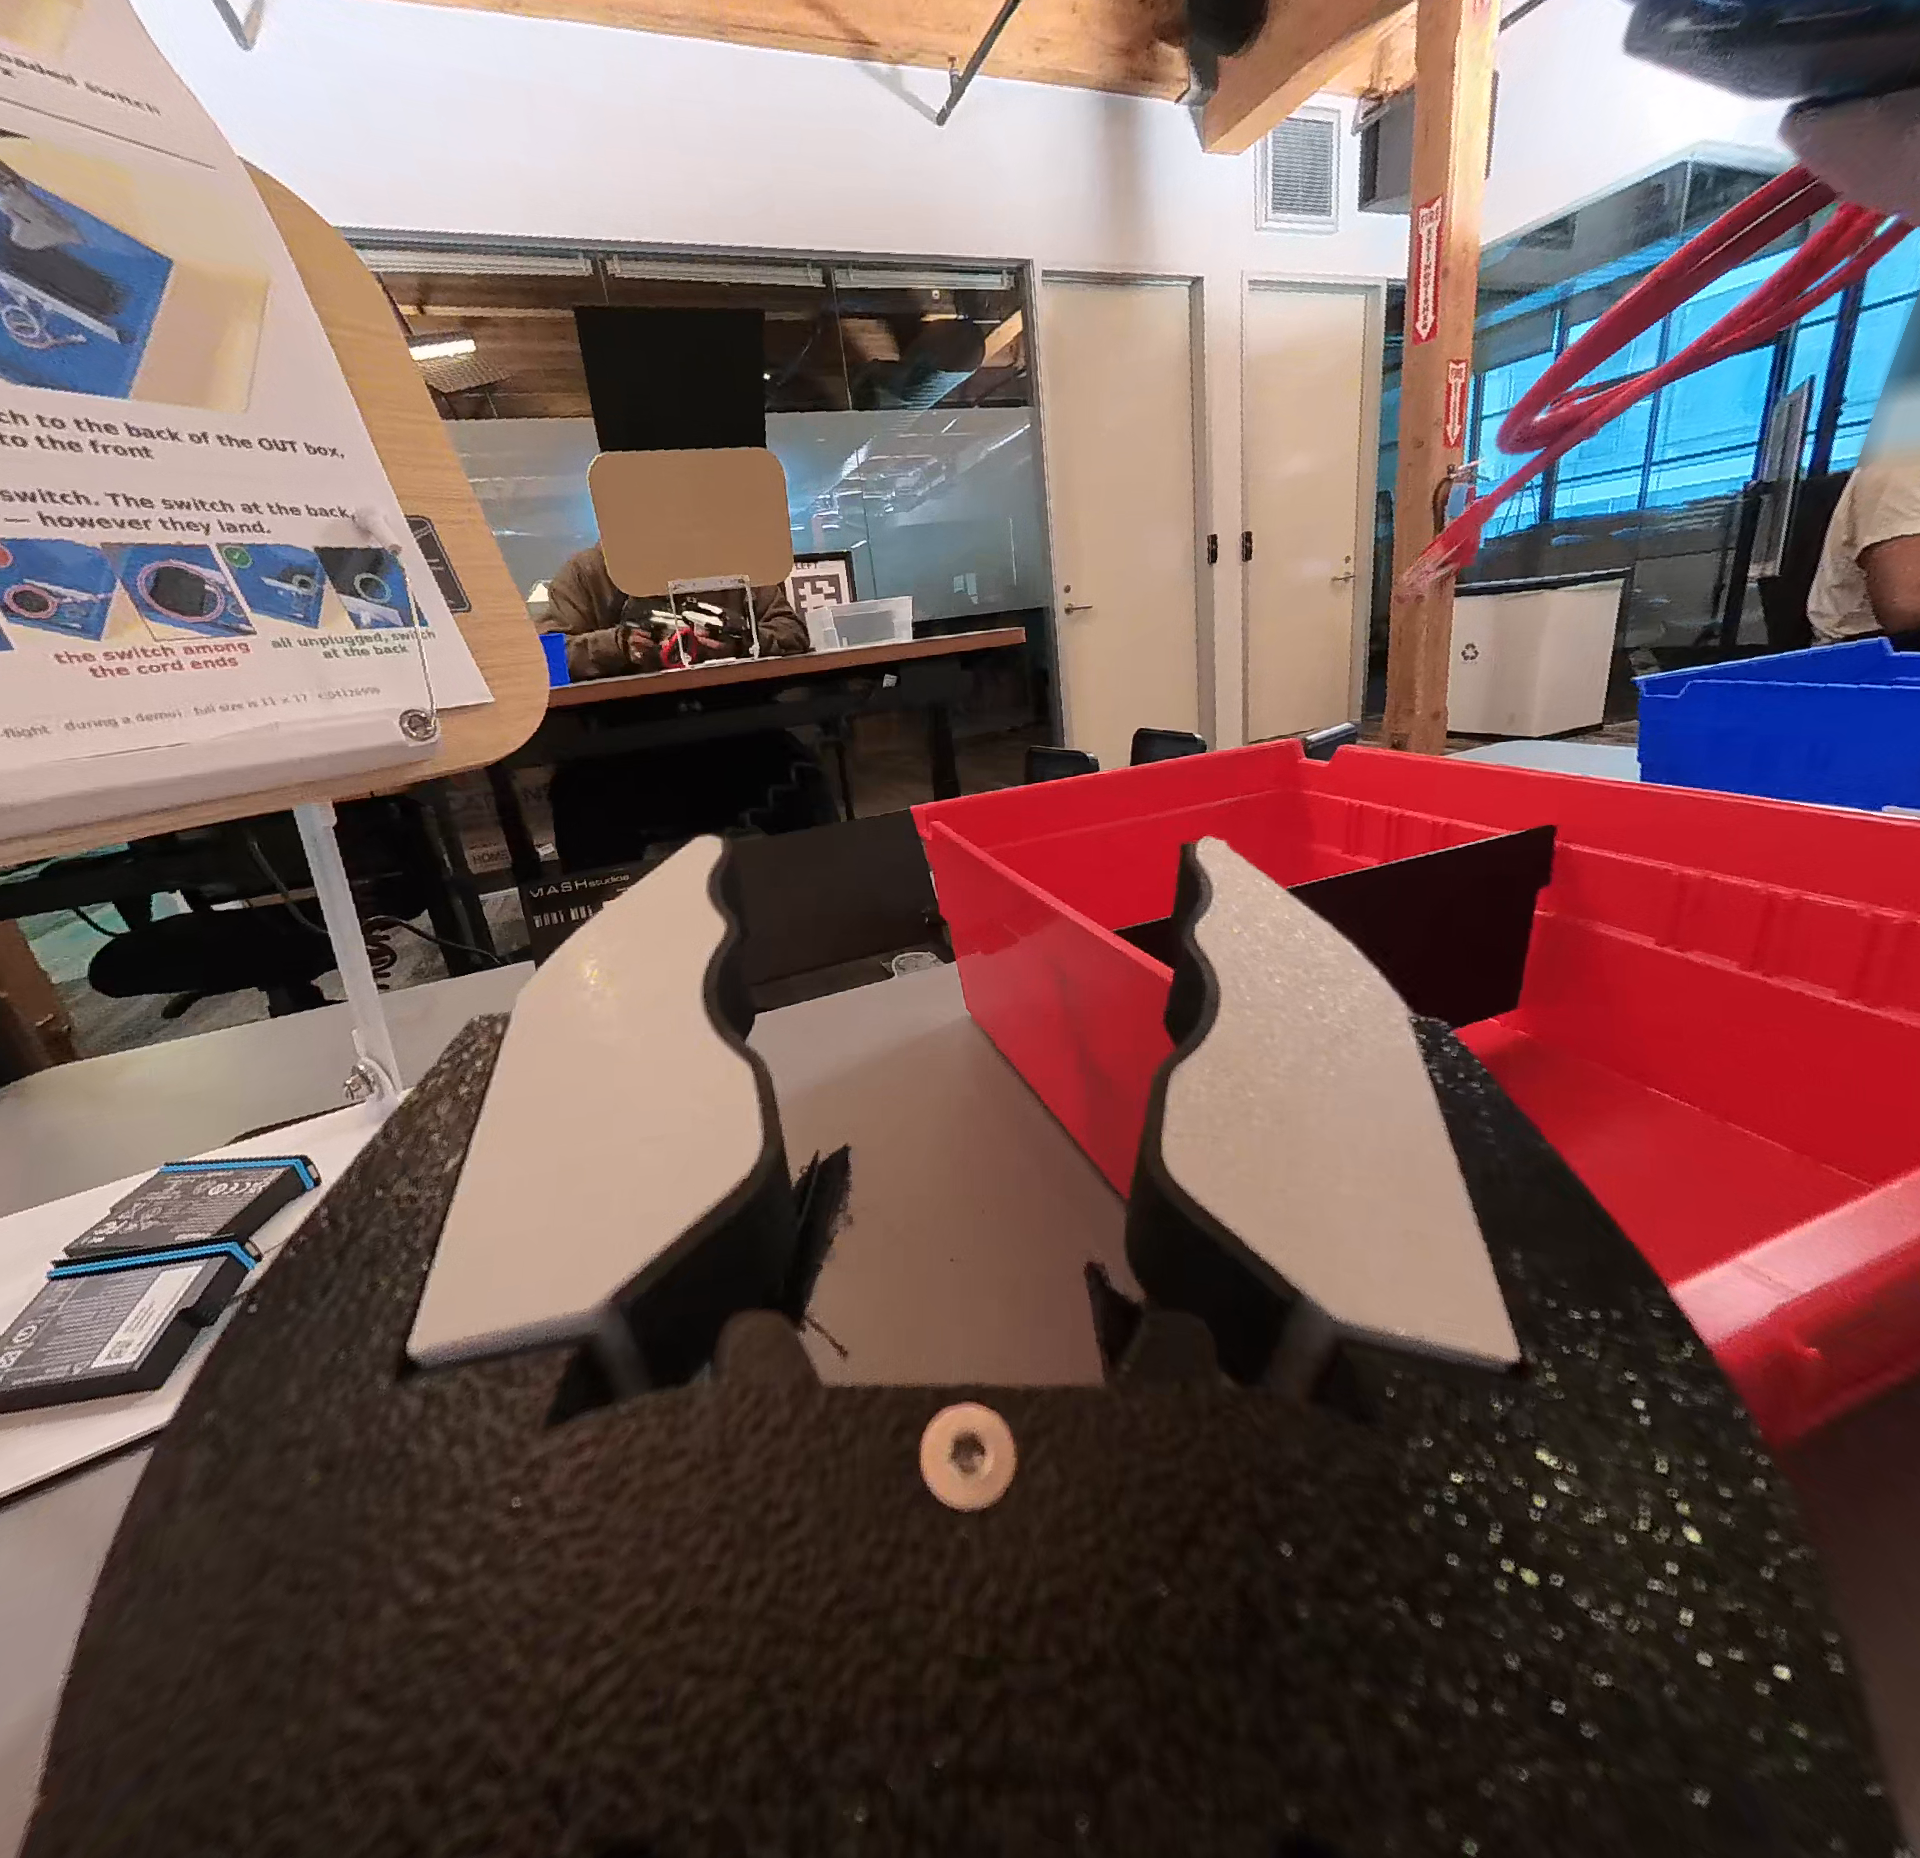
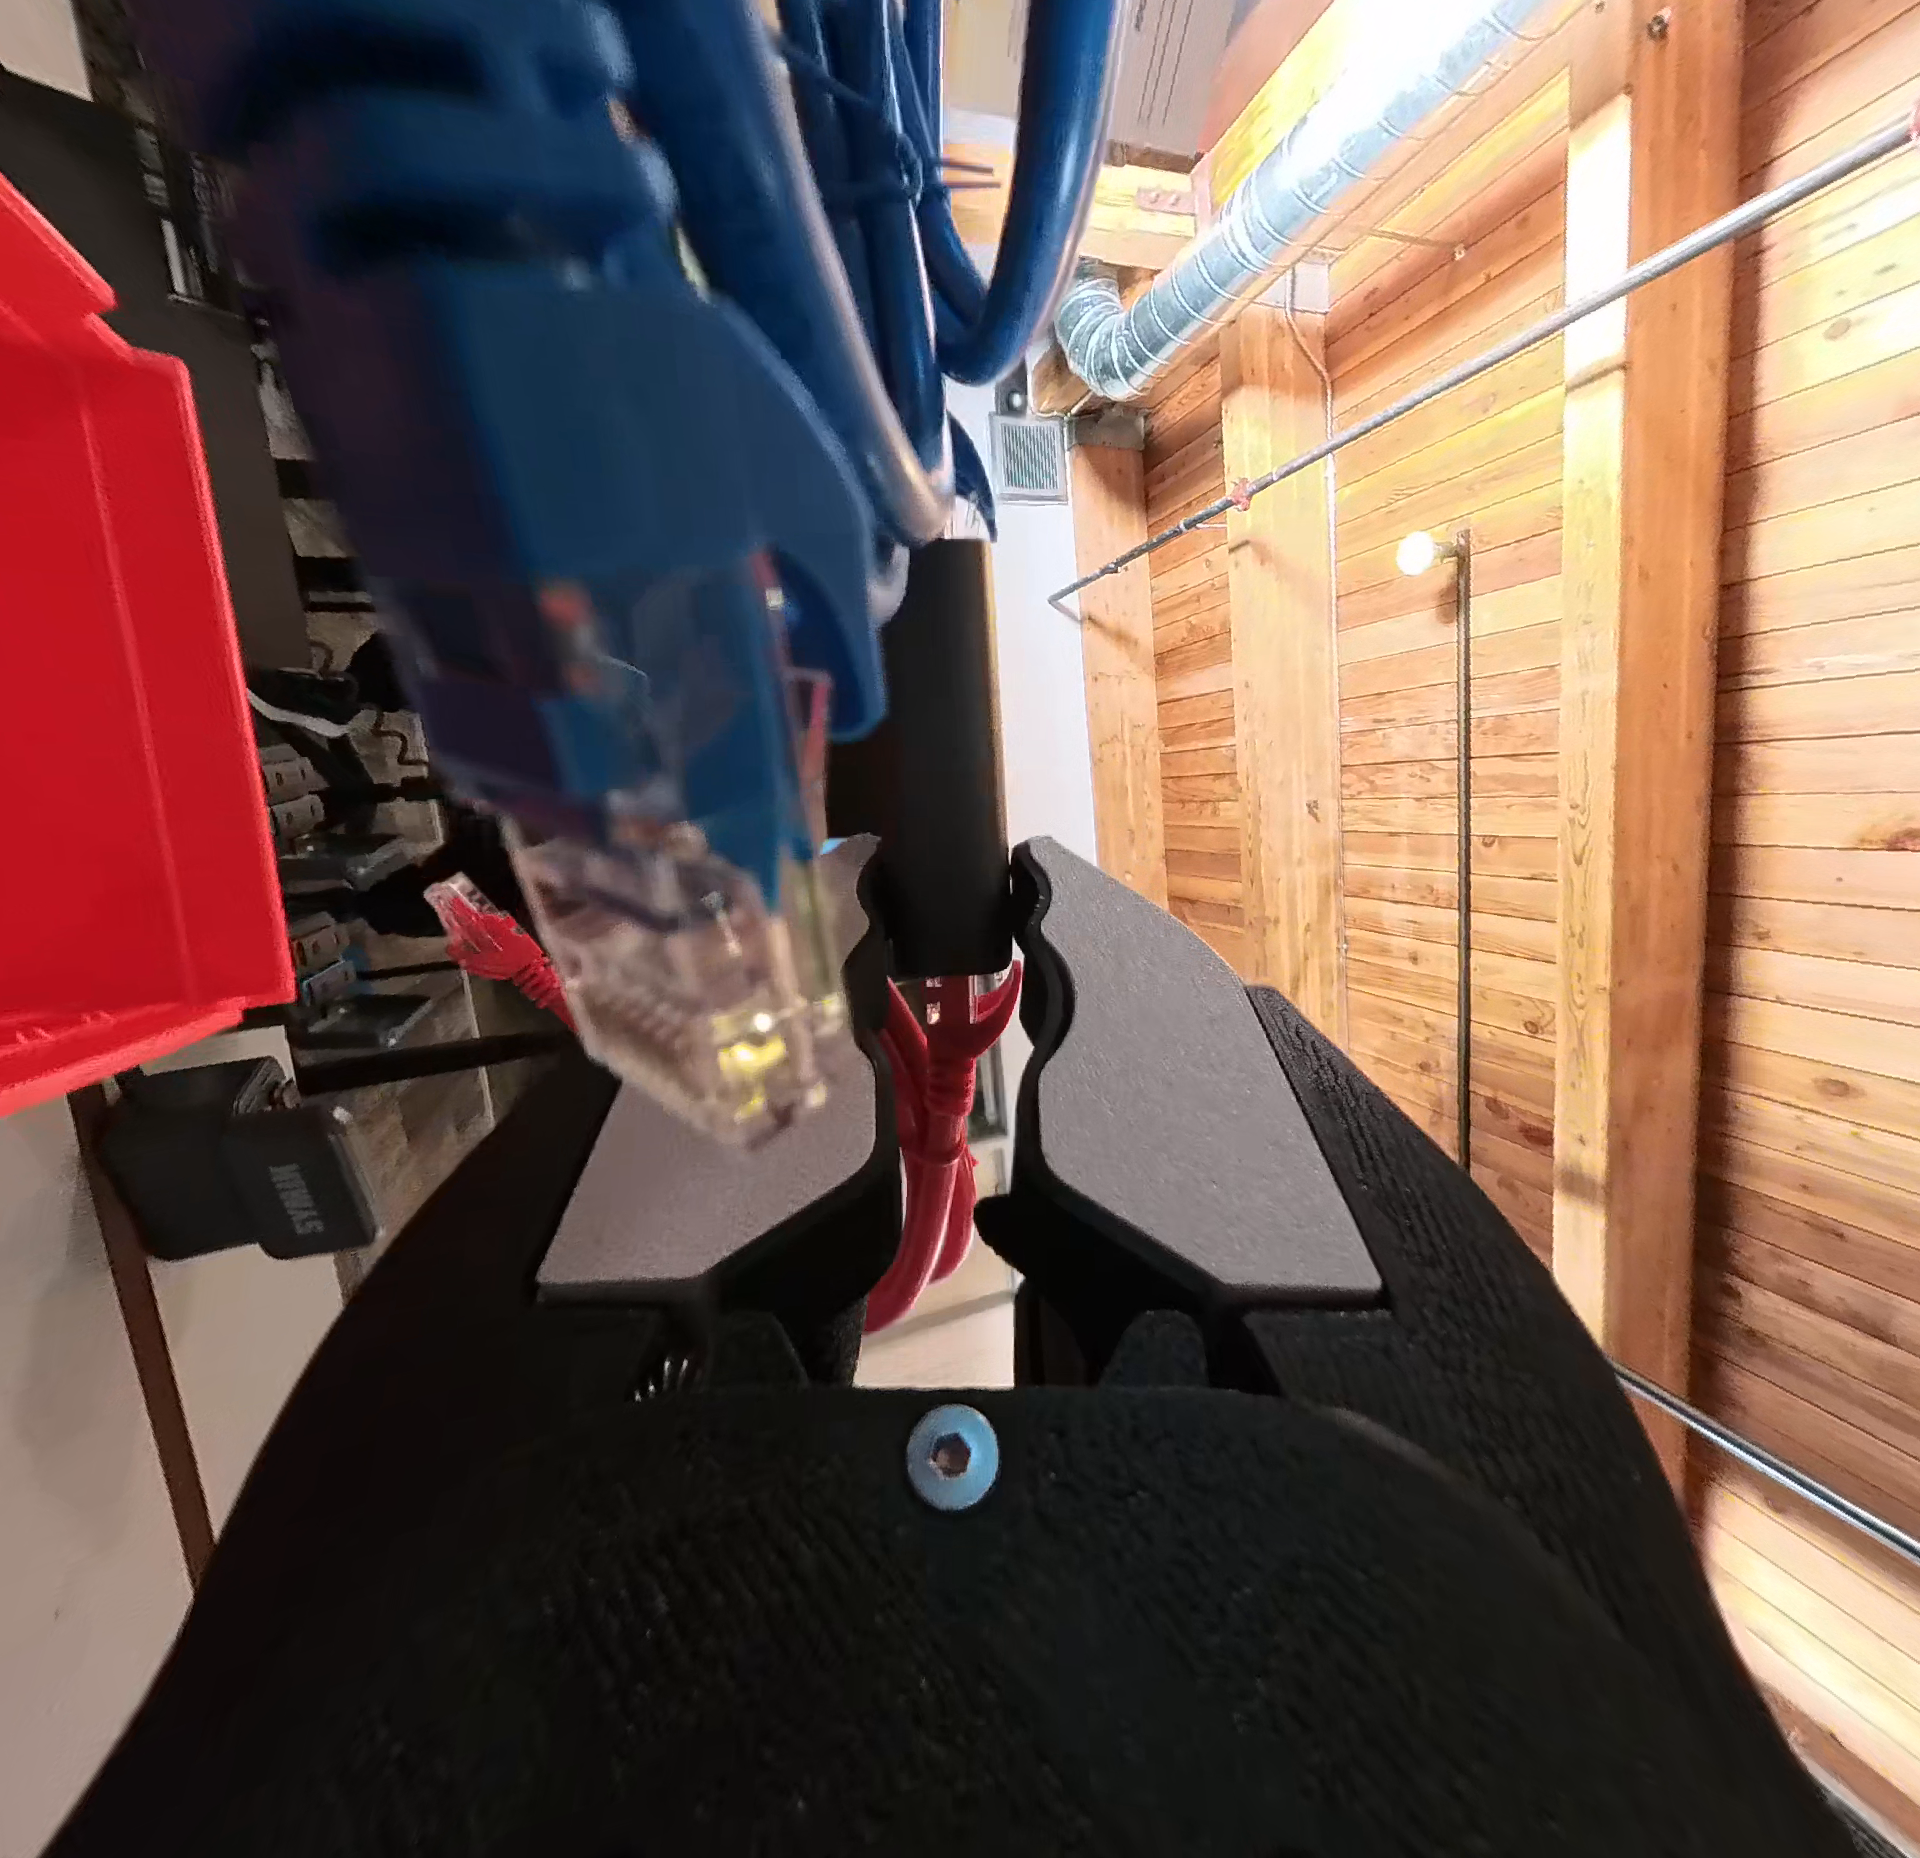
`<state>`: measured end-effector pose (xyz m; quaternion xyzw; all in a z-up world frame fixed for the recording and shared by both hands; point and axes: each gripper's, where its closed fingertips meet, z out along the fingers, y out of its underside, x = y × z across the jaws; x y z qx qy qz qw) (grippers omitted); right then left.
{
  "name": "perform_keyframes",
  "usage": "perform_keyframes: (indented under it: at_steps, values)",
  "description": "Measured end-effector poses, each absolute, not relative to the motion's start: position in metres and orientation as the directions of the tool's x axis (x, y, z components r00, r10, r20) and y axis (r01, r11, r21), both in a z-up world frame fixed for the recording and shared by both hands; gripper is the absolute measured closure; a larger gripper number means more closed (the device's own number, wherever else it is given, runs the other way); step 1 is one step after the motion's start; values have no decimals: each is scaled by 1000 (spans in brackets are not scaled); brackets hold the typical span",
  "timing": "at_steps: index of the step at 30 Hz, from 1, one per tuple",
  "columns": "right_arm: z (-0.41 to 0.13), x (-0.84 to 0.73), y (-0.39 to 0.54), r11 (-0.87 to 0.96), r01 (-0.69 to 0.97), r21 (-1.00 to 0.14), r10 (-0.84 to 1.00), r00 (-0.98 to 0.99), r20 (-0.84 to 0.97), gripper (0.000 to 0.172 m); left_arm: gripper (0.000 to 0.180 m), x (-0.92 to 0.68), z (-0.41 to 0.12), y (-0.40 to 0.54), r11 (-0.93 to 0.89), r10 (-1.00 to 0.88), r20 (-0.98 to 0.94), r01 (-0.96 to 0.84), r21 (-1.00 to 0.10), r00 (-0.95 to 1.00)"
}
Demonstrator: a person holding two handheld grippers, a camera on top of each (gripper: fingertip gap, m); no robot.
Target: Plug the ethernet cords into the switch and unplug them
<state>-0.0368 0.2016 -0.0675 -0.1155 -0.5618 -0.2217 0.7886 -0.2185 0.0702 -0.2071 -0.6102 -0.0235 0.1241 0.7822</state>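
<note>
Left wrist view.
- Left gripper (image 1: pixel 956 935): jaws apart, nothing between them; grey pads with black wavy inner edges, on a rough black printed body.
- Bare grey counter (image 1: pixel 935 1133) shows through the gap.
- Red moulded-plastic bin (image 1: pixel 1039 935), ribbed inner walls, with a flat black divider (image 1: pixel 1455 904): just right of the jaws and a little ahead, its near corner behind the right pad.
- Loops of thin glossy red ethernet cord (image 1: pixel 1662 333): high up and to the right of the jaws, hanging from the other hand's load; one plug end (image 1: pixel 1439 551) dangles free.
- Two flat black battery packs with blue edges (image 1: pixel 145 1258): low left, on a white sheet.
- Blue plastic bin (image 1: pixel 1766 728): far right, beyond the red one.

Right wrist view.
- Right gripper (image 2: pixel 945 904): jaws clamped on a smooth matt black slab, judged to be the switch (image 2: pixel 940 728); both tips press its sides. Its long axis runs straight ahead from the jaws.
- Red cord ends (image 2: pixel 935 1112) sit at the slab's near edge, apparently plugged in, cords trailing back between the jaws.
- Blue ethernet cord with a clear plug (image 2: pixel 717 977): swinging blurred, just left of the jaws.

Judgement: the left jaws are free for plug work; the cords lie above and right of them.
</note>
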Motion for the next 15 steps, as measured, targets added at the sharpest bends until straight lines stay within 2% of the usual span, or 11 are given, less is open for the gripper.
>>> perform_keyframes:
  at_steps: [8,15]
  values:
    - [-65,0,216,831,556,13,-192,264,945,151,102,-218,-214,74,211,196,-72,-114,-971,978]
    - [-61,40,229,758,649,62,-246,197,949,152,104,-212,-218,78,218,143,-33,-64,-974,989]
